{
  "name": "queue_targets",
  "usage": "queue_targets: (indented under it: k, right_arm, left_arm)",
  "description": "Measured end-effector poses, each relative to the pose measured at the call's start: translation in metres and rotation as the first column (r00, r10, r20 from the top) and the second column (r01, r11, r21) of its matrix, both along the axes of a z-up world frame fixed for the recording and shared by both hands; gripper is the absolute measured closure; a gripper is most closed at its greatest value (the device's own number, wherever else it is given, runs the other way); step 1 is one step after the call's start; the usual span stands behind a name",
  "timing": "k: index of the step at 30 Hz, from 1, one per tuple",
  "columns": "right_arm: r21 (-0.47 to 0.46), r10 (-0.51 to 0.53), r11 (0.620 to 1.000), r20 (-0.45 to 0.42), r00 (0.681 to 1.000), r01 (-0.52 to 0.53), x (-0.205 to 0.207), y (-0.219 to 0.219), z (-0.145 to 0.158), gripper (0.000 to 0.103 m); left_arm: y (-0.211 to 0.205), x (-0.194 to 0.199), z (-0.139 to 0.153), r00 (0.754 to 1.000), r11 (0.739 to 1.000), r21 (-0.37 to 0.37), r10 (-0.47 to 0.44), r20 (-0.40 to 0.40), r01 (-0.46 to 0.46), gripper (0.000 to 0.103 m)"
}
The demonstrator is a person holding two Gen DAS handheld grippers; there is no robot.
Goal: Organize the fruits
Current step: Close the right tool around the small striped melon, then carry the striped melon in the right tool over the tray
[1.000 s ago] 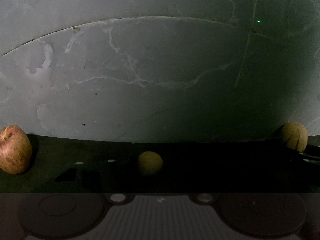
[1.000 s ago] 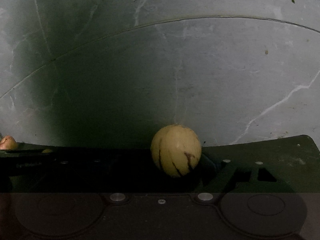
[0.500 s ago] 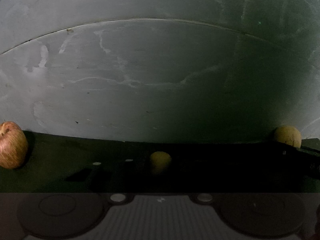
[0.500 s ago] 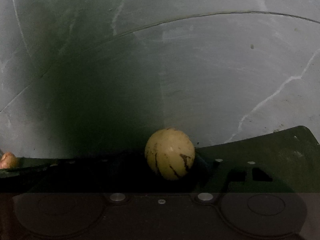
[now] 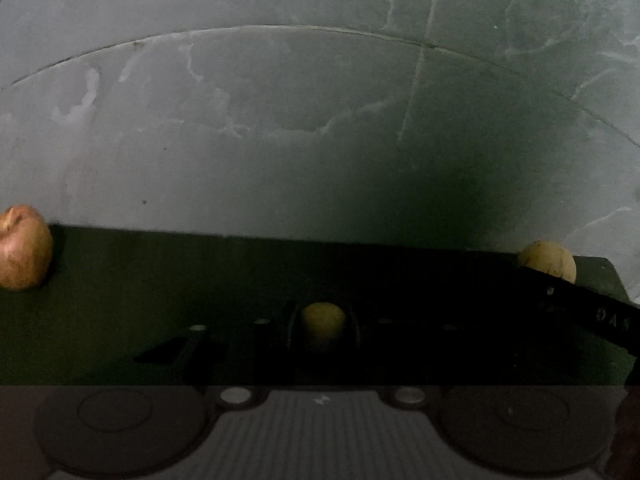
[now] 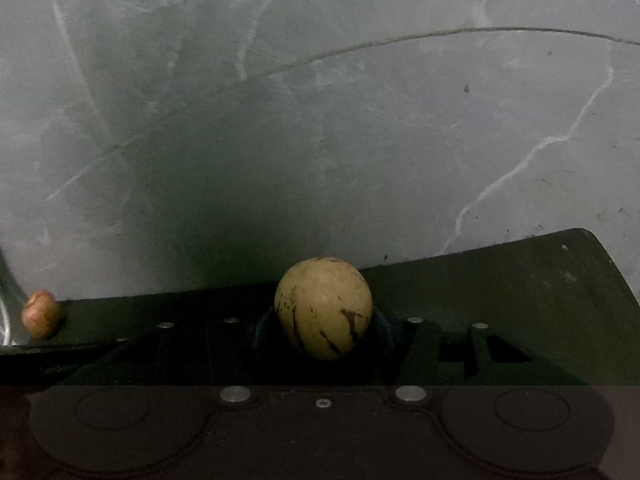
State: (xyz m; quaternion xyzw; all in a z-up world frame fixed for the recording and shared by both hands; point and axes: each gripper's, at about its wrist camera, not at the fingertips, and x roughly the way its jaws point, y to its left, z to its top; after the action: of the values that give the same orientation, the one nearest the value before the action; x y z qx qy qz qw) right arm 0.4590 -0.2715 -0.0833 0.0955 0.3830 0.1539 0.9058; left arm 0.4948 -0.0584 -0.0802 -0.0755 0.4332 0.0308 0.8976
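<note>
In the left wrist view my left gripper point(image 5: 324, 334) is shut on a small round yellow fruit point(image 5: 322, 320), its dark pads hugging both sides. A red apple point(image 5: 22, 248) rests at the left end of a dark green mat point(image 5: 140, 272). In the right wrist view my right gripper point(image 6: 324, 332) has a larger pale yellow fruit with dark streaks point(image 6: 324, 304) between its fingers. Its jaws are closing and the pads lie against both sides of the fruit. The left wrist view shows that same streaked fruit point(image 5: 548, 260) at the far right.
The grey marbled floor point(image 5: 280, 140) with thin joint lines fills the area beyond the mat. The mat's right corner point(image 6: 588, 240) shows in the right wrist view, and the apple point(image 6: 40, 318) sits small at its far left. Lighting is dim.
The left jaws have closed onto the small yellow fruit. The right jaws have narrowed around the streaked fruit. Both views have shifted over the floor, while each fruit stays between its fingers.
</note>
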Motion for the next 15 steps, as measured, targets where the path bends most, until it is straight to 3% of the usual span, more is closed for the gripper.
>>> queue_targets:
  k: [15]
  right_arm:
    - [0.005,0.055,0.998,0.053,0.997,-0.055,-0.068,0.019,0.051,0.05]
  left_arm:
    - [0.002,-0.056,0.032,0.999,0.998,-0.045,-0.034,0.019,0.035,0.075]
